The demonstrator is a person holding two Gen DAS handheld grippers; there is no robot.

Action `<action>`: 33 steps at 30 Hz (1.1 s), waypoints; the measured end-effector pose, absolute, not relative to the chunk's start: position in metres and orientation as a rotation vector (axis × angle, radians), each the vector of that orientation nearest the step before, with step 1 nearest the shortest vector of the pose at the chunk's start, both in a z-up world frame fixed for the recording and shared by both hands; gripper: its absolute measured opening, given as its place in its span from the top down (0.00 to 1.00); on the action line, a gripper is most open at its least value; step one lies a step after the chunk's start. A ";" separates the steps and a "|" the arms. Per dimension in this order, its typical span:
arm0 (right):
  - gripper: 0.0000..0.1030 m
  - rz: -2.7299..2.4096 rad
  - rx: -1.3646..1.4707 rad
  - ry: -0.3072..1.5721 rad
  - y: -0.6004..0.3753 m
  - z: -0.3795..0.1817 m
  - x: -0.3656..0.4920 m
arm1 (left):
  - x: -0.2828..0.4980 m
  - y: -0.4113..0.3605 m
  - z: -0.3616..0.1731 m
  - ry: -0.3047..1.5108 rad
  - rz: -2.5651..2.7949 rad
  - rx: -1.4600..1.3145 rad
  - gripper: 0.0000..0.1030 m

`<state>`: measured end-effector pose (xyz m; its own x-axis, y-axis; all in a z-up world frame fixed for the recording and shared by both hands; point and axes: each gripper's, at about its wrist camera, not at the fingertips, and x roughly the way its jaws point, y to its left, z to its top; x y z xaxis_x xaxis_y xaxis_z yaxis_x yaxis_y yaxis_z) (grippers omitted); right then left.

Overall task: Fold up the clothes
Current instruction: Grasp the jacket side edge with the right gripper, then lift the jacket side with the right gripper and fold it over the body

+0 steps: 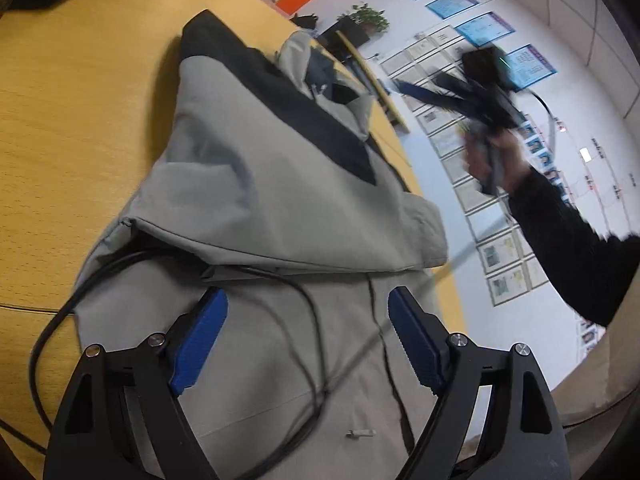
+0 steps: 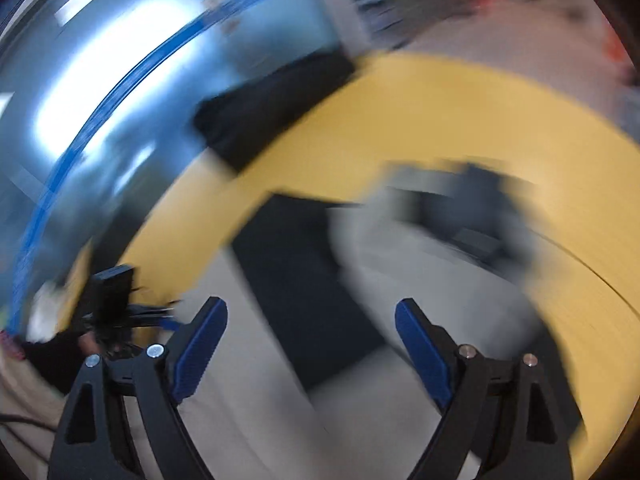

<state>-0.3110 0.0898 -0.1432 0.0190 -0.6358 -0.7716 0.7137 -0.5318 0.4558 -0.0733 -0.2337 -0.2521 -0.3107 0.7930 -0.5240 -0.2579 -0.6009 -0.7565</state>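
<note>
the grey jacket [image 1: 280, 184] lies lengthwise straight ahead of the left gripper [image 1: 308, 340] – jaws wide, empty, over its near hem. the right gripper [image 2: 311, 344], also wide and empty, is raised off the desk [image 1: 80, 120] – so the left looks nearer.

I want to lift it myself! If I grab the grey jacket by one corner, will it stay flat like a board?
Probably not. The grey jacket already lies creased and folded over itself, so it likely droops. The black cable lying across it might slide off too.
</note>
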 end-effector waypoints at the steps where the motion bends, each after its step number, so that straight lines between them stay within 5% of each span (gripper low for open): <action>1: 0.13 -1.628 1.283 0.121 0.057 -0.155 -0.320 | -0.073 -0.235 -0.252 -0.743 1.972 -1.216 0.18; 12: 0.17 -1.276 1.477 0.266 -0.085 -0.250 -0.356 | -0.084 -0.264 -0.263 -1.096 1.831 -0.993 0.09; 14: 0.21 -1.254 1.476 0.210 -0.076 -0.251 -0.355 | -0.082 -0.269 -0.259 -1.135 1.818 -0.948 0.01; 33: 0.22 -1.285 1.457 0.138 -0.073 -0.250 -0.360 | -0.071 -0.297 -0.253 -1.508 1.887 -0.935 0.00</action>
<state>-0.3604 -0.0728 -0.2501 0.3979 -0.5406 -0.7412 0.6860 -0.3611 0.6317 -0.0706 -0.2972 -0.2533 -0.6103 0.7710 -0.1819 0.0076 -0.2239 -0.9746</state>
